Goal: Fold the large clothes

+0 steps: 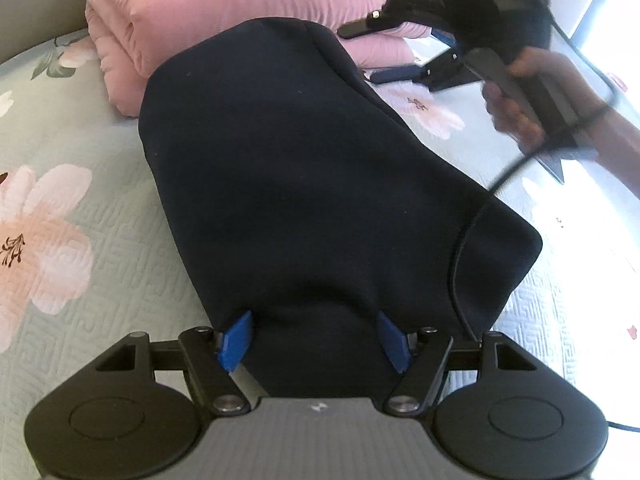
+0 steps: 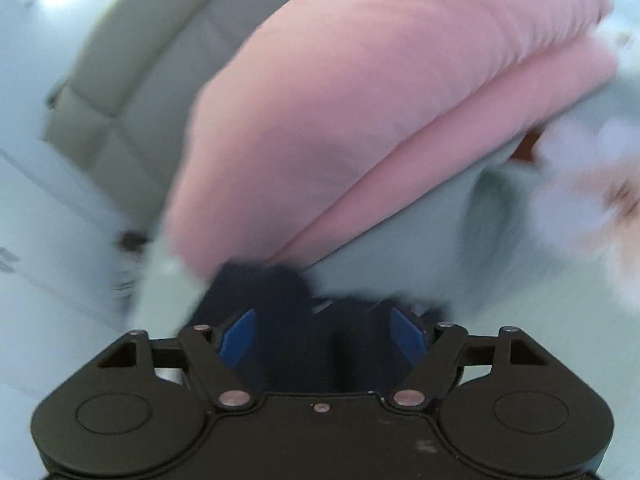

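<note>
A dark navy garment lies folded into a thick bundle on the floral bedspread. My left gripper is open, its blue pads wide apart around the bundle's near edge, which bulges between them. My right gripper shows in the left wrist view at the upper right, held in a hand, jaws apart above the bed beyond the bundle's far end. In the blurred right wrist view the right gripper has its blue pads wide apart with dark navy cloth bunched between them.
A folded pink quilt lies just behind the navy bundle and fills the right wrist view. A grey padded headboard stands beyond it. A black cable trails across the bundle's right side. A bright window is at the far right.
</note>
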`<state>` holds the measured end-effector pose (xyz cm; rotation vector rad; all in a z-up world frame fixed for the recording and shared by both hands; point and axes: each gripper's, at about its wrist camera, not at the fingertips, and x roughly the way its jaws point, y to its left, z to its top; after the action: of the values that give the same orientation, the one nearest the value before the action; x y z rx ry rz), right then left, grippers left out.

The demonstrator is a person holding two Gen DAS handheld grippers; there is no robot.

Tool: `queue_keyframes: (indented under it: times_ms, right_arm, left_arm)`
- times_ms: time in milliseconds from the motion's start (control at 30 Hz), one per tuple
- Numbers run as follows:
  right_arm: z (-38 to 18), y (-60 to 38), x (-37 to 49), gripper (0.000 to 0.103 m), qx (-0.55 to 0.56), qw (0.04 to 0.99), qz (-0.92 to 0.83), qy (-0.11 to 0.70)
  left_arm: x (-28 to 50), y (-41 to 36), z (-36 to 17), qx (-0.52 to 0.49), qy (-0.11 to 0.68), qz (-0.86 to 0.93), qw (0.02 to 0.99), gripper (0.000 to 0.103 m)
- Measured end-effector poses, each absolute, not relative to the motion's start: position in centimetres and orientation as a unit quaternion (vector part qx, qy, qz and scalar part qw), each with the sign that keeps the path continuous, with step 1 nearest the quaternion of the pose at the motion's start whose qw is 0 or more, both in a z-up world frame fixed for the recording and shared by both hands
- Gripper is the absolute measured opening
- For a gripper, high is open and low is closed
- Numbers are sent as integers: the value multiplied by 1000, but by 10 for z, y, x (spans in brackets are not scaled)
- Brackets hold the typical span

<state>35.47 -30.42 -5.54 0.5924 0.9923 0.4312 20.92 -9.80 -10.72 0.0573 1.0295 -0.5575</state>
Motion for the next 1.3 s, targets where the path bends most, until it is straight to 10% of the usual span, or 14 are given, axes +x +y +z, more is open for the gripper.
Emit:
queue_keyframes:
  times_ms: [267,300,367,733,867,1067,1300]
  right_arm:
    - [-79,-237,335,95,195,809,219,510]
    - [-74,-227,330,88,168,826,211,495]
    - [-63,-214,314,21,124,864,172,457]
    - [-56,-297,286,16,169,876,134,432]
    - [-92,-303,294,28,195,857,137,456]
    - [-66,-305,283,87,155,854,121,481]
    - [-59,-298,218,97,95,824,177,529]
  left_arm:
    - [210,-96,-107,17,485,-258,836,70]
    - [209,-93,-104,8,480,-263,837,70]
    - [204,-88,-95,-5,463,-287,839,65]
    - [252,-71,-90,-69,466,-230,852,72]
    - [254,-84,-134,-95,506,-238,824,77]
    - [247,-93,-131,-39,498,-236,833,77]
    - [238,-108,-133,-48,499,-226,835,78]
